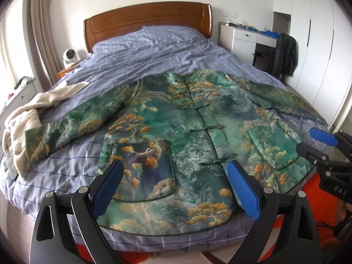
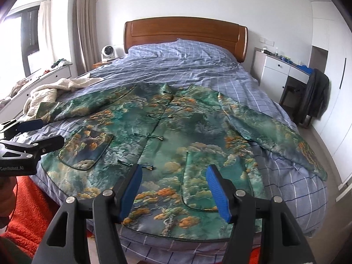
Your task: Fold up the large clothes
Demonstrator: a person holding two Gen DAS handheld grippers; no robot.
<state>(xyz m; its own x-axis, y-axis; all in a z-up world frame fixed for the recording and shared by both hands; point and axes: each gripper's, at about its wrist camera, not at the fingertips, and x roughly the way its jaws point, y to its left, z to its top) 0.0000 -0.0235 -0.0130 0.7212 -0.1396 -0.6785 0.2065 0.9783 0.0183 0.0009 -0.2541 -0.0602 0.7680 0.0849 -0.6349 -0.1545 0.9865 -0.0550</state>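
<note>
A green jacket (image 1: 189, 136) with orange cloud print lies flat and face up on the bed, sleeves spread to both sides, collar toward the headboard; it also shows in the right wrist view (image 2: 176, 140). My left gripper (image 1: 176, 173) is open and empty, above the jacket's lower left part near its pocket. My right gripper (image 2: 173, 176) is open and empty, above the lower right part near the other pocket. Each gripper also shows at the edge of the other's view: the right (image 1: 316, 143), the left (image 2: 41, 132).
The bed (image 1: 154, 50) has a blue checked cover and a wooden headboard (image 1: 147, 22). A cream towel (image 1: 28, 114) lies by the left sleeve. A white desk (image 2: 283, 70) and a chair with a dark coat (image 2: 314, 96) stand to the right. An orange rug (image 2: 26, 202) lies at the bed's foot.
</note>
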